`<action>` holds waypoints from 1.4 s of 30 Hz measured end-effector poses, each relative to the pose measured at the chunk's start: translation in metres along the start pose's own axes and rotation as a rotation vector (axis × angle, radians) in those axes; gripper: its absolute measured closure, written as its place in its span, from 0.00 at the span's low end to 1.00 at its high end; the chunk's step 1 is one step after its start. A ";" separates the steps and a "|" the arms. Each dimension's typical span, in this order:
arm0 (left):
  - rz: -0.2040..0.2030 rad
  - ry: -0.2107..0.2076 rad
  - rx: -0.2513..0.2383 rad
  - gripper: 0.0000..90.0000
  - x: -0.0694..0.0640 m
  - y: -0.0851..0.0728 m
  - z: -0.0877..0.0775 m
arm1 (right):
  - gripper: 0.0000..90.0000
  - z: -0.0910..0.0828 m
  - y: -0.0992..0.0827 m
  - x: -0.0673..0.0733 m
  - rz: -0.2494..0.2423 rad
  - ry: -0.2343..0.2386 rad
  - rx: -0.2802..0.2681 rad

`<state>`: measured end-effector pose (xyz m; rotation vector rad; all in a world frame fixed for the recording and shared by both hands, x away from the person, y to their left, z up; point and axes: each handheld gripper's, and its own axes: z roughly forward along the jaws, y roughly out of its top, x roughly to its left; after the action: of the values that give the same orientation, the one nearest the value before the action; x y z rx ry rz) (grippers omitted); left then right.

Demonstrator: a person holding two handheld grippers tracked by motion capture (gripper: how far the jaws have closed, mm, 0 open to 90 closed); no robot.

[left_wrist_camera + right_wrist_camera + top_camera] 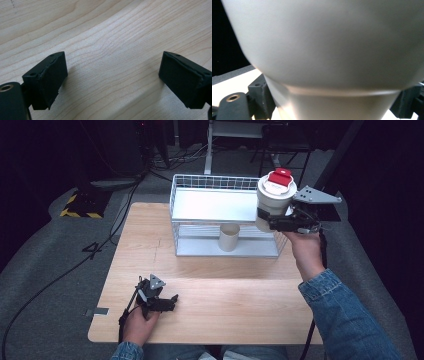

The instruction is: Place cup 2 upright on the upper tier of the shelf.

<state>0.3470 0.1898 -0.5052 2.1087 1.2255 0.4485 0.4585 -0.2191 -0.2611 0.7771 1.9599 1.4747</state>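
Note:
My right gripper (280,222) is shut on a white cup with a red-tabbed lid (275,195), held in the air beside the right end of a white wire rack (200,182). In the right gripper view the cup's pale wall (332,50) looms close, with the black jaws pressed against its narrow base. A second, lidless beige cup (229,237) stands on the rack's lower shelf. My left gripper (170,303) rests low at the table's front left, open; its fingers (47,80) stand wide apart over bare wood.
The wooden table (210,310) spreads between the rack and the front edge. Dark floor with cables (60,275) surrounds it, and a metal stand (210,145) rises behind the rack.

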 end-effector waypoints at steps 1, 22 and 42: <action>0.000 0.000 0.000 0.10 0.000 0.000 0.000 | 0.16 0.003 0.002 0.000 0.002 -0.003 0.001; 0.000 -0.001 0.001 0.10 0.000 0.000 0.000 | 0.16 0.064 0.020 -0.013 0.062 -0.051 -0.009; 0.001 0.001 0.003 0.10 0.000 0.000 0.000 | 0.16 0.097 0.009 -0.013 0.101 -0.085 -0.056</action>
<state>0.3468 0.1898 -0.5049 2.1118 1.2264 0.4489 0.5394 -0.1642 -0.2744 0.9106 1.8327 1.5223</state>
